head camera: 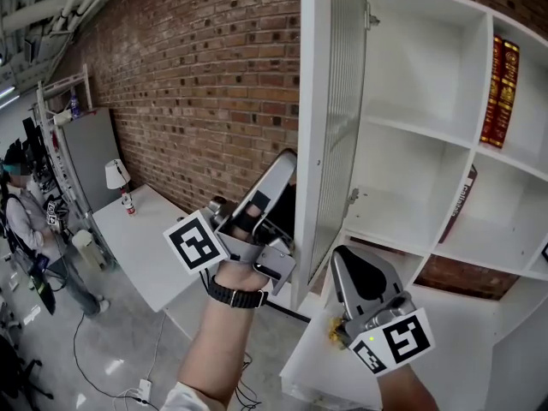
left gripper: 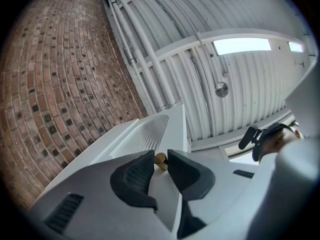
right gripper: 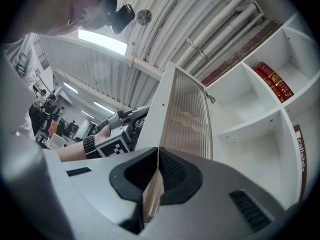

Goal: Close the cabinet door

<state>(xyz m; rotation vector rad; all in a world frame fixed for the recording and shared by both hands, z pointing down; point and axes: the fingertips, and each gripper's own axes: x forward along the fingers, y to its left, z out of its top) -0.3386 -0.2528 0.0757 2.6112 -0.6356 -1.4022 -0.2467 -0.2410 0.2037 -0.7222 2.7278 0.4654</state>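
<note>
Brass sits pinched between the narrow jaws of our left gripper in the left gripper view: it is the knob of the cabinet door. We judge the step goes best with that pinch held square and the door swung smoothly, not jerked. In the right gripper view, our right gripper is closed and empty. In the head view, the door, white-framed with ribbed glass, stands wide open at twelve o'clock, with the shelves at two.
</note>
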